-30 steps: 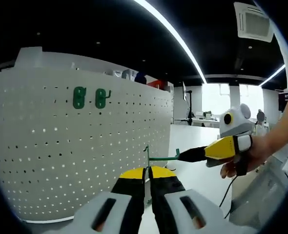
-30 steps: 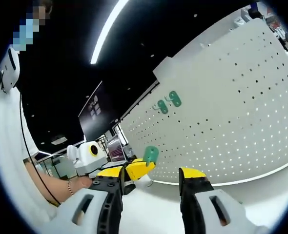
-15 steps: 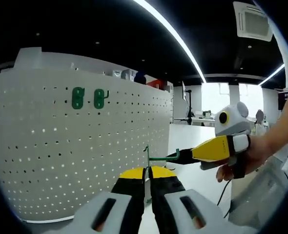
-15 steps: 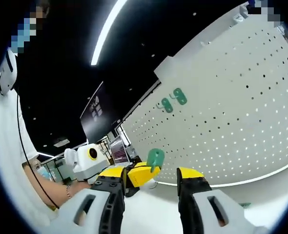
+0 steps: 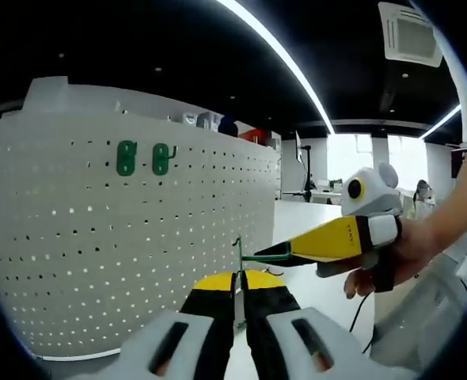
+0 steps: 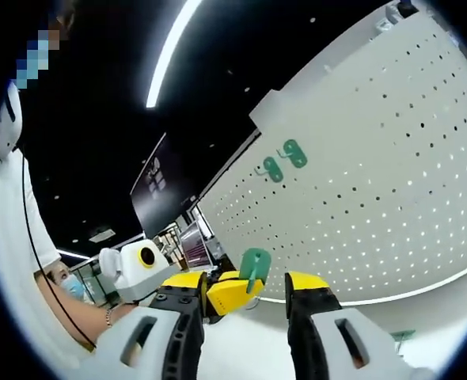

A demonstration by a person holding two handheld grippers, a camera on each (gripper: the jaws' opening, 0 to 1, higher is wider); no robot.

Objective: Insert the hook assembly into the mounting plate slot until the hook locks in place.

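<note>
1. Green hook assembly (image 5: 240, 255) sits at lower centre of the left gripper view, clenched in the left gripper (image 5: 239, 279).
2. Right gripper (image 6: 244, 286) jaws stand released around it.
3. White pegboard (image 5: 99, 237) fills the left, two green hooks (image 5: 145, 158) upper left.

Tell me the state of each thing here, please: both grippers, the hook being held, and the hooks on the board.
Left gripper: jaws shut on hook.
Right gripper: jaws open, around the hook's plate, not gripping.
Hook: held off the pegboard, not mounted.
Two green hooks: mounted on pegboard.
</note>
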